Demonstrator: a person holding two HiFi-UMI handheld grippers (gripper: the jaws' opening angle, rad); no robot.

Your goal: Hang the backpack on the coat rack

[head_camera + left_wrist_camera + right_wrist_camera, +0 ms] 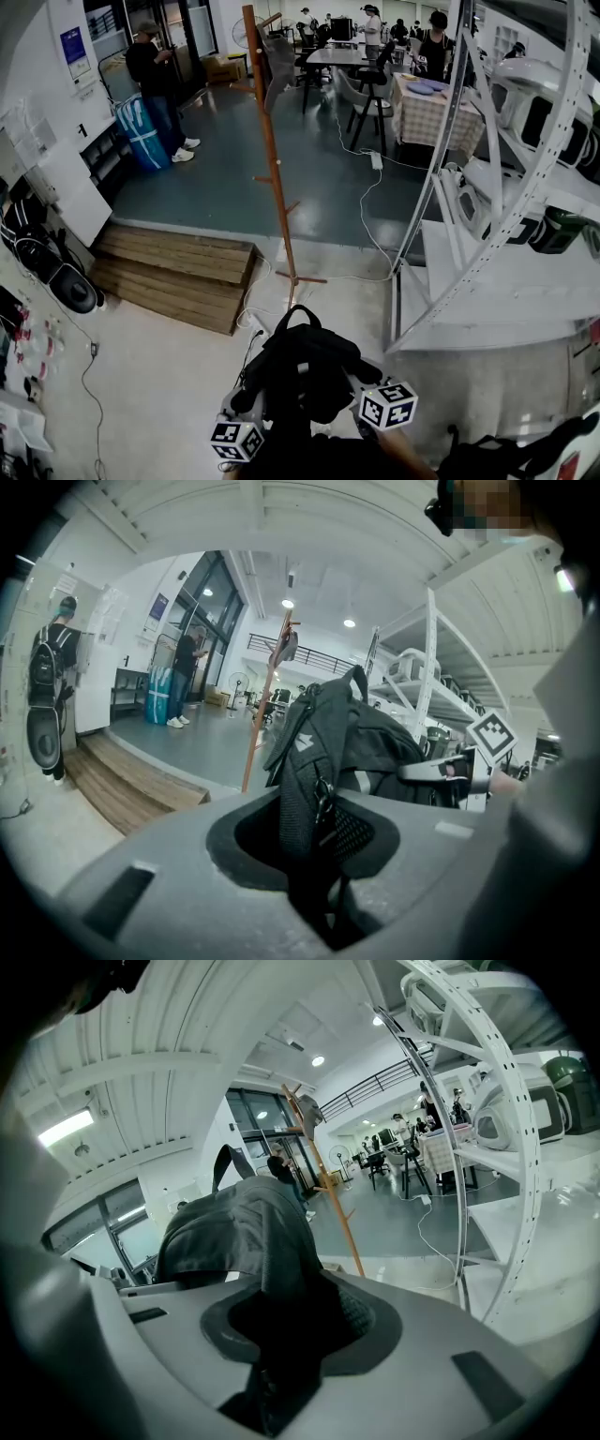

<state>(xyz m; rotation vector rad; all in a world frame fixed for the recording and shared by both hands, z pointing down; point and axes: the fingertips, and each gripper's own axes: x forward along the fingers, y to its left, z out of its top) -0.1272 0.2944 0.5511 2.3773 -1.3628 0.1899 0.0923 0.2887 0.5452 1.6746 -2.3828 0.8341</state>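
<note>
Left tool and right tool clamp backpack between them.

Black backpack, brown coat rack (blue-grey floor).

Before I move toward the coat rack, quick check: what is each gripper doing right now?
Left gripper: jaws closed on the black backpack.
Right gripper: jaws closed on the same backpack.

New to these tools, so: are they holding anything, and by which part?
The black backpack: left gripper clamps a mesh-padded strap, right gripper a dark fold on its other side.
</note>
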